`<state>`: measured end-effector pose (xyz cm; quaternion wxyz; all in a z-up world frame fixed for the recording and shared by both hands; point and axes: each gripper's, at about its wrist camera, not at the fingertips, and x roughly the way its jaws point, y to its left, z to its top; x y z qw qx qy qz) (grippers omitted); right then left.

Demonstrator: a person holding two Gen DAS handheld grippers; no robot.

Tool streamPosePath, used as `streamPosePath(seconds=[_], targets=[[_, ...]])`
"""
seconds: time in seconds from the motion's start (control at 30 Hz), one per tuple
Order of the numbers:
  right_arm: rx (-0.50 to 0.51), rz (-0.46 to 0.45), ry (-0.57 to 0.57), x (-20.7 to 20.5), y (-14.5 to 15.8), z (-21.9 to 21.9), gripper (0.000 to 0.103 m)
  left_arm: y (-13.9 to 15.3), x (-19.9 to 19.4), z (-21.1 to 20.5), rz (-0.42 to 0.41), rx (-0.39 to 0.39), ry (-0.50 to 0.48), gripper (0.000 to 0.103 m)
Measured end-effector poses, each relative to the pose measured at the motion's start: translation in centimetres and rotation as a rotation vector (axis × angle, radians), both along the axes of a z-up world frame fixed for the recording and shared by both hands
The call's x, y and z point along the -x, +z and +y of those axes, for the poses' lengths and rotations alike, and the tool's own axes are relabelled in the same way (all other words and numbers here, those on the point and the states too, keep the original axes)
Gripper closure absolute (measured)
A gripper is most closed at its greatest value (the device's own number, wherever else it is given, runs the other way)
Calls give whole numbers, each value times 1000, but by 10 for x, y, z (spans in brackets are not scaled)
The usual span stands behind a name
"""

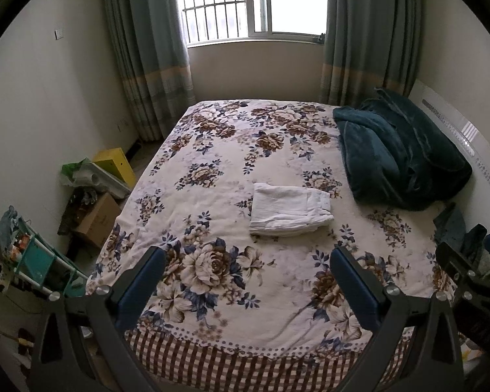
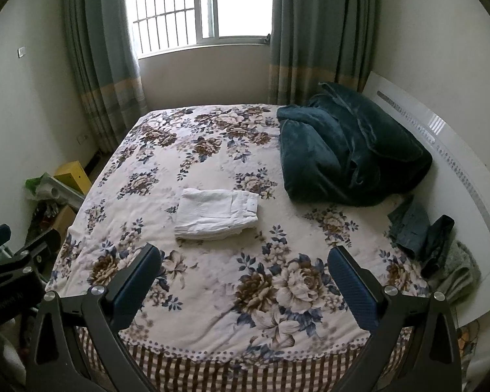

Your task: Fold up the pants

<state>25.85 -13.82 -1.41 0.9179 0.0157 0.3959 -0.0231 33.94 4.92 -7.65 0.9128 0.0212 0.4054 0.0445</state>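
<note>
White pants [image 1: 289, 209] lie folded in a compact rectangle on the floral bedspread [image 1: 232, 150], near the middle of the bed; they show as well in the right wrist view [image 2: 216, 214]. My left gripper [image 1: 247, 254] hangs open over the bed's near edge, short of the pants, with nothing between its blue pads. My right gripper [image 2: 244, 254] is likewise open and empty, held back from the pants. The right gripper's body shows at the right edge of the left wrist view [image 1: 467, 277].
A dark teal blanket [image 2: 349, 150] is heaped at the bed's far right by the white headboard [image 2: 441, 150]. Dark and grey garments [image 2: 431, 245] lie at the right edge. Boxes and clutter [image 1: 94, 192] fill the floor left of the bed. Curtains and a window stand behind.
</note>
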Motion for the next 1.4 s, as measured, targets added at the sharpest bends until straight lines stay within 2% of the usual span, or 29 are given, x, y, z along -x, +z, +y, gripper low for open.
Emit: streamPosePath(seconds=[1.4], targets=[[-15,7,-9,10,-2,8,0,-2,6,7,-8,-11,1,0]])
